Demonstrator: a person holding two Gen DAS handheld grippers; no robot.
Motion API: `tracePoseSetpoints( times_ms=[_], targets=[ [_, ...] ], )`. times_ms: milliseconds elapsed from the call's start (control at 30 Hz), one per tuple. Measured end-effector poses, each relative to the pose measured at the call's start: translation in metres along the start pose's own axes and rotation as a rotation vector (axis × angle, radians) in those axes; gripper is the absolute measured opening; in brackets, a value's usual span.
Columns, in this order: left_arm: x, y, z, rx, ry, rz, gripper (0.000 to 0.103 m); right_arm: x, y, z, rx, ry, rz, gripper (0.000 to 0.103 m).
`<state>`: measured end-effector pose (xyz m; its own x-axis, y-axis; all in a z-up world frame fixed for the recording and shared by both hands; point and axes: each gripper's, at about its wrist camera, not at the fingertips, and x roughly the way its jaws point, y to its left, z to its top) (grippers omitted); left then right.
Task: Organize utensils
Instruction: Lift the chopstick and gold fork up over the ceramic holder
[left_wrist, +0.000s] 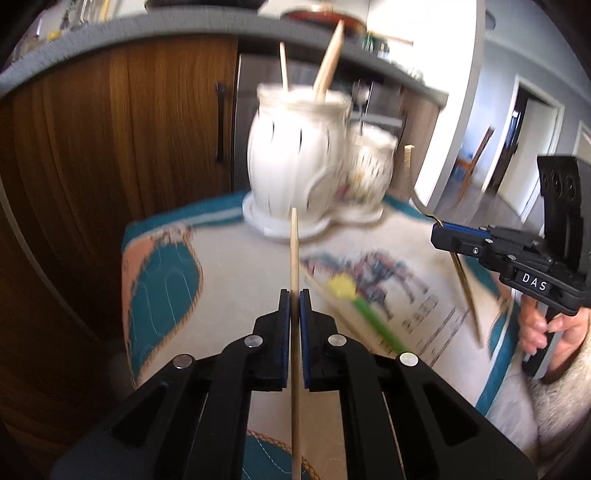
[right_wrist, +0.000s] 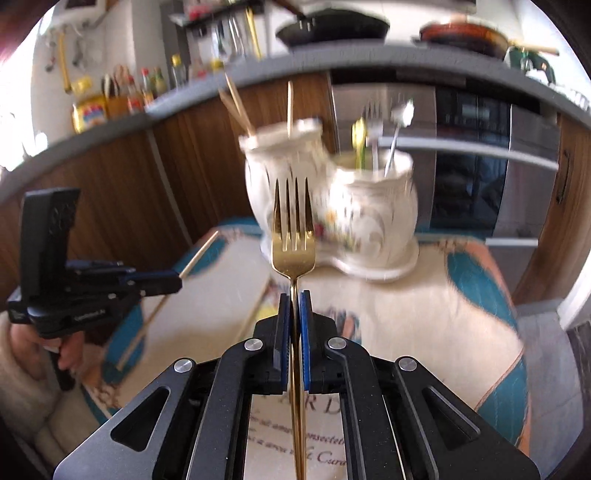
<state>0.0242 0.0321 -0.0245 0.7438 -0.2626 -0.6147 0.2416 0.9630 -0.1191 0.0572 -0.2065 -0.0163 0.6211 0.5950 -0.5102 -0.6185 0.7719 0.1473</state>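
Tongs both clamped, our left tongs (left_wrist: 294, 295) pinch a light stiff chopstick (left_wrist: 294, 251) mid-shaft, right tongs (right_wrist: 294, 297) a slippery gold fork (right_wrist: 293, 236) at its neck, jars (right_wrist: 332, 199) at twelve o'clock.

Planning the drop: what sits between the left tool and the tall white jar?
In the left wrist view, only bare tablecloth lies between the left tool and tall white jar, crossed by its held wooden chopstick.

A thin wooden chopstick (left_wrist: 294, 254) stands upright, clamped in the left gripper (left_wrist: 294, 295). A gold fork (right_wrist: 293, 225), tines up, is pinched by its handle in the right gripper (right_wrist: 294, 297). Beyond them sits a white double-pot ceramic holder (right_wrist: 373, 206): sticks in the taller pot, cutlery in the lower.
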Motion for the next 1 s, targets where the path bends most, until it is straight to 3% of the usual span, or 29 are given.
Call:
tracePoseSetpoints(
  times_ms=[333,533,767,1000],
  targets=[
    [-0.038,-0.001,0.018,-0.002,-0.259,-0.013,0.005,-0.042,0.010,0.011,-0.031,-0.249,0.005,0.006],
    [-0.060,0.001,0.037,0.006,-0.392,-0.010,0.005,-0.058,0.008,0.031,-0.003,-0.380,-0.041,0.006],
    [-0.057,0.005,0.085,0.001,-0.489,-0.005,0.005,-0.052,-0.008,0.082,0.032,-0.415,-0.097,0.006],
    [-0.051,0.009,0.145,-0.001,-0.622,0.026,0.005,-0.038,-0.031,0.123,0.097,-0.526,-0.132,0.006]
  ],
)
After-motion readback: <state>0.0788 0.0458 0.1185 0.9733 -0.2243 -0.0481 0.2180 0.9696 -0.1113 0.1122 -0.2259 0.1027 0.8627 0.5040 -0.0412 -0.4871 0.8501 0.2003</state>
